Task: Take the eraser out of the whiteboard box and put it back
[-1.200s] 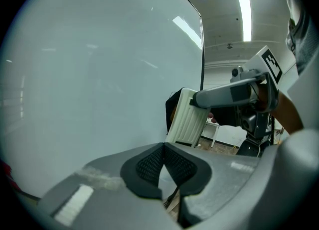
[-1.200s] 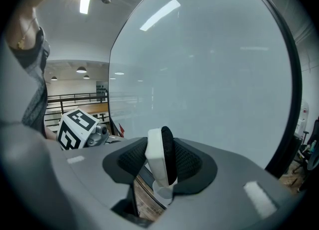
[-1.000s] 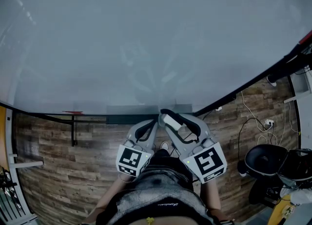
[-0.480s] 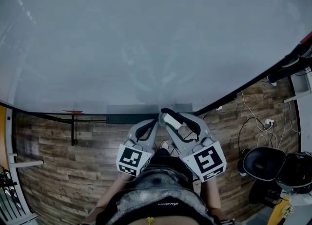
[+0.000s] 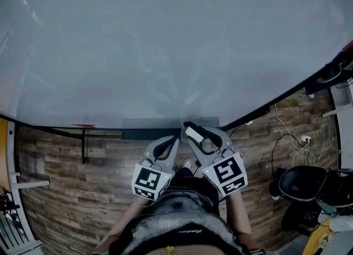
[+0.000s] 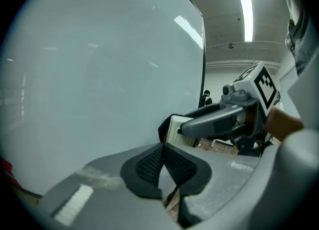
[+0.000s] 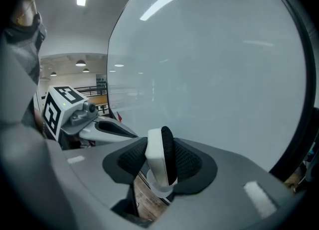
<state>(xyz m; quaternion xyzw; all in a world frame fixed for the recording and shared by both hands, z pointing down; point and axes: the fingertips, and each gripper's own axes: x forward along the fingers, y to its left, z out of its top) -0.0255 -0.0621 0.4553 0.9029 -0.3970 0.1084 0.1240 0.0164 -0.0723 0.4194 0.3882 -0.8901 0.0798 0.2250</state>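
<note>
A person standing at a whiteboard point(image 5: 165, 44) holds the eraser point(image 7: 159, 157) clamped in the right gripper point(image 7: 158, 163). Its jaws stand partly apart, the black mesh pads pressing on either face of the eraser. The eraser sits on edge between them, white body to the left and dark felt to the right, and its top rises above the pads.

The left gripper point(image 6: 163, 160) is empty, its jaws brought together so that the two pads meet at their tips with nothing between them.

From the head view, both tools are held close in front of the person's waist with their marker cubes turned up toward the camera. They point at the foot of the board and converge until their tips are just beside each other. The right one tilts a little downward, and the forearms run back toward the body.

The eraser is out of the whiteboard box point(image 5: 143, 122), the grey strip along the board's lower edge. It hangs in the grip just in front of the strip's right part; whether it touches the box cannot be told. Wood-plank floor point(image 5: 66, 193) lies below.
</note>
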